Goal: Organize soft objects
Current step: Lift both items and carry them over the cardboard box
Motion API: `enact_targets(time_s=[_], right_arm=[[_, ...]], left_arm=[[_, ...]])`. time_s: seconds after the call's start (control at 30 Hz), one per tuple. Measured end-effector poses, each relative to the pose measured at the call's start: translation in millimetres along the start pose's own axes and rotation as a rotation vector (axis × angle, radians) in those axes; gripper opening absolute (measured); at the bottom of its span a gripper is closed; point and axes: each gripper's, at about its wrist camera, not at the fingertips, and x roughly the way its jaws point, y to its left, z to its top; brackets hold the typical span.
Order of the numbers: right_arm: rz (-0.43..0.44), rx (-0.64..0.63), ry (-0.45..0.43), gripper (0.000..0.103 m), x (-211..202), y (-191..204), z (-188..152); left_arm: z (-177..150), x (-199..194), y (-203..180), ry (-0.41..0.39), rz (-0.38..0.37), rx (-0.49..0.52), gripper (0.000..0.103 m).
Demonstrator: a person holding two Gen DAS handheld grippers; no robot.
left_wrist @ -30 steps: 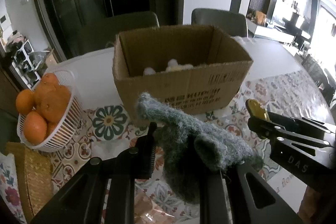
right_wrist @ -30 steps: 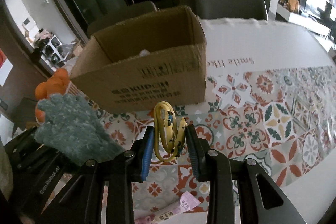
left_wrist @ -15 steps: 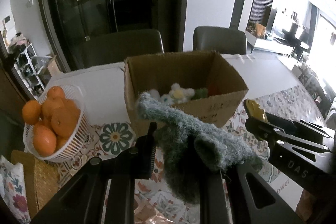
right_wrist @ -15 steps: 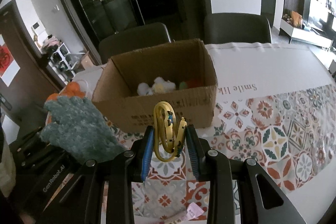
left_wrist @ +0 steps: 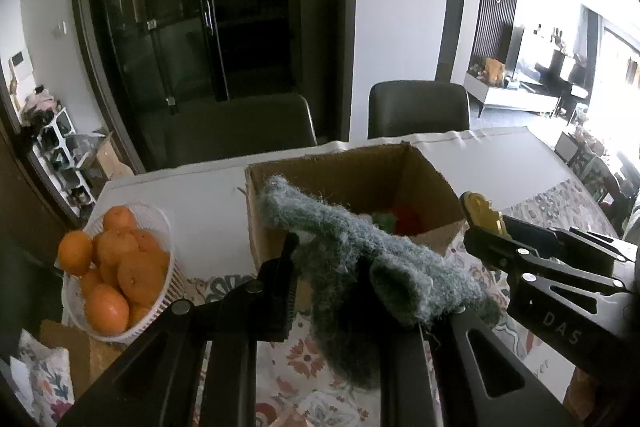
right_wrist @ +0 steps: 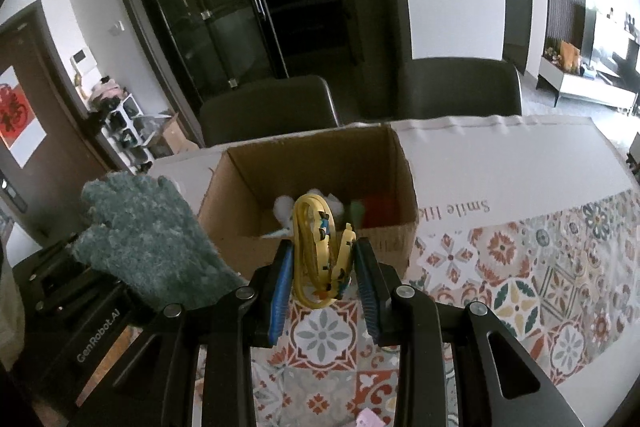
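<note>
Your left gripper (left_wrist: pixel 360 267) is clamped on the fuzzy grey-green knitted glove (left_wrist: pixel 360 259) and your right gripper (right_wrist: pixel 323 263) on the yellow looped strap (right_wrist: pixel 320 251), both held before the open brown cardboard box (right_wrist: pixel 316 163), which already holds several soft items, so 2 drops remain.

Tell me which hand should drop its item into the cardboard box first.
Probably the right. The right gripper holds the yellow strap squarely before the box opening, while the left gripper, with the grey glove, sits toward the box's left side.
</note>
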Motion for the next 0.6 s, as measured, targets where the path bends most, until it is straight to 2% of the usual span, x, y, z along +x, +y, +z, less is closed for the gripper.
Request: enact_targets(time_s=[0.4, 0.6], right_arm=[[0.002, -0.027, -0.011, 0.032, 6, 6, 34], [0.012, -0.043, 0.033, 0.032, 25, 7, 53]], left_arm=[[31, 7, 10, -0.019, 0.028, 0.008, 0.019], [47, 17, 13, -0.021, 0.061, 0.018, 0.019]])
